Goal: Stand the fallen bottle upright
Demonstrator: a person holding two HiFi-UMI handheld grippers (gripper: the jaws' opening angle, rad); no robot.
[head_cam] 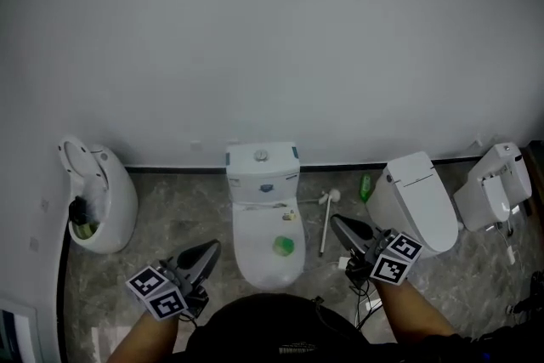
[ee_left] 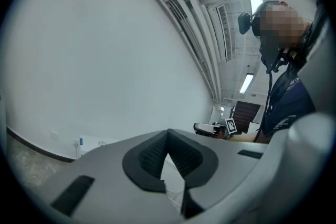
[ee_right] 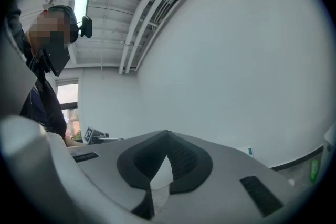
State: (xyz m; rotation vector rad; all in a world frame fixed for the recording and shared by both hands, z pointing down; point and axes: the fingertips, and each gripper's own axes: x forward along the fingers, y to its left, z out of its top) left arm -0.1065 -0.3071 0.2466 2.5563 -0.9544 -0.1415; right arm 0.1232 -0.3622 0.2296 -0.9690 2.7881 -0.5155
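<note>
A small green bottle (head_cam: 366,187) stands on the floor by the back wall, between the middle toilet (head_cam: 263,174) and the right one (head_cam: 421,204). It also shows as a green sliver (ee_right: 314,169) at the right gripper view's edge. My left gripper (head_cam: 214,246) (ee_left: 168,132) is held level over the floor left of the middle toilet, jaws shut and empty. My right gripper (head_cam: 336,219) (ee_right: 168,134) hangs right of that toilet, nearer me than the bottle and apart from it, also shut with nothing between its pads.
A toilet brush (head_cam: 325,221) lies on the floor beside the middle toilet. A round green object (head_cam: 283,246) rests on that toilet's lid. More fixtures stand at the far left (head_cam: 106,200) and far right (head_cam: 493,187). Cables (head_cam: 365,295) trail near my right arm.
</note>
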